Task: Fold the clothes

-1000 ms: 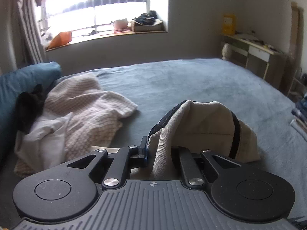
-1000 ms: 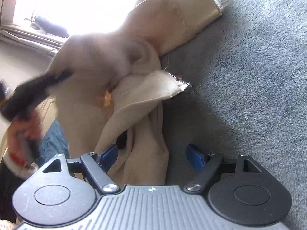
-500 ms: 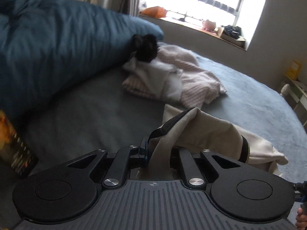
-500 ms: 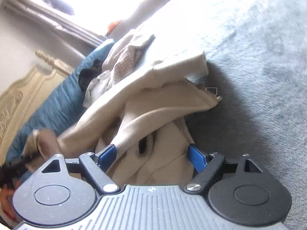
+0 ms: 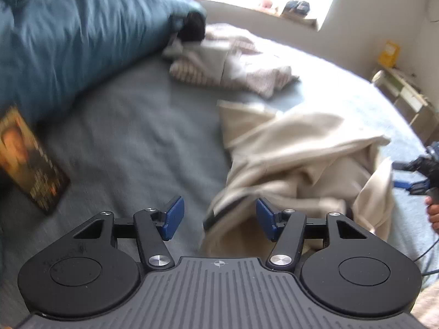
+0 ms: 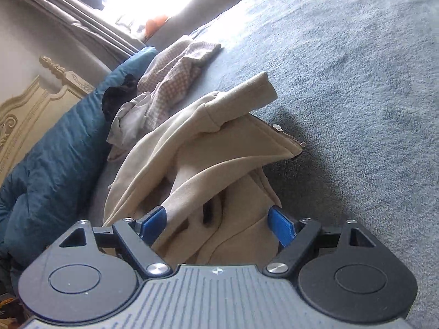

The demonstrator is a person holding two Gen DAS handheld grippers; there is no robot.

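A beige zip garment (image 5: 296,159) lies crumpled on the grey-blue bed (image 5: 123,126). My left gripper (image 5: 218,220) is open just above the garment's near end, which has a dark trim, and holds nothing. In the right wrist view the same garment (image 6: 208,148) lies bunched in front of my right gripper (image 6: 216,222), which is open with cloth lying between the blue pads. The zipper end (image 6: 290,137) sticks out to the right. The right gripper also shows at the left wrist view's right edge (image 5: 419,175).
A pile of pink knit and white clothes (image 5: 230,65) with a black item lies further up the bed, next to a big blue duvet (image 5: 68,44). A book (image 5: 30,161) lies on the bed at left. Shelves (image 5: 406,98) stand at far right.
My left gripper has opened and let go of the beige garment, which now lies on the bed. The right gripper has stayed open over the garment.
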